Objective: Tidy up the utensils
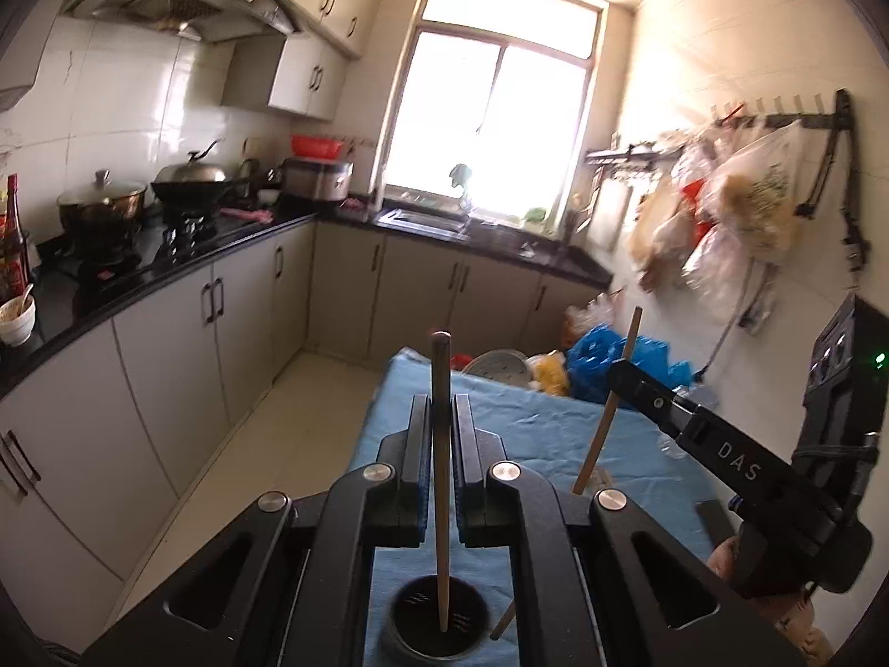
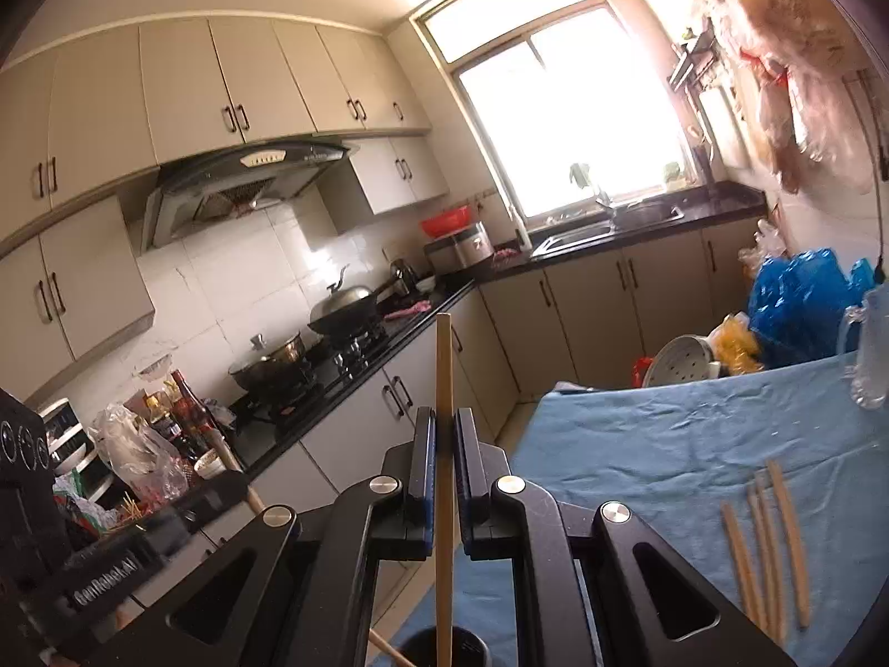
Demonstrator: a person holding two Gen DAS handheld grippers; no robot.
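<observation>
My left gripper [image 1: 441, 406] is shut on a wooden chopstick [image 1: 441, 478] held upright, its lower end inside a black cylindrical holder [image 1: 436, 620] on the blue cloth. My right gripper [image 2: 443, 422] is shut on another wooden chopstick [image 2: 443, 500], upright over the same black holder [image 2: 444, 647]. In the left wrist view the right gripper [image 1: 625, 375] shows at the right with its chopstick [image 1: 605, 417] slanting down. Several more wooden chopsticks [image 2: 769, 544] lie on the cloth at the right.
The blue cloth [image 2: 667, 444] covers a table. A clear glass [image 2: 872, 356] stands at its far right edge. Blue plastic bags [image 1: 611, 356] and a white steamer tray [image 2: 683, 367] sit beyond the table. A black counter with stove and pots [image 1: 139, 205] runs along the left.
</observation>
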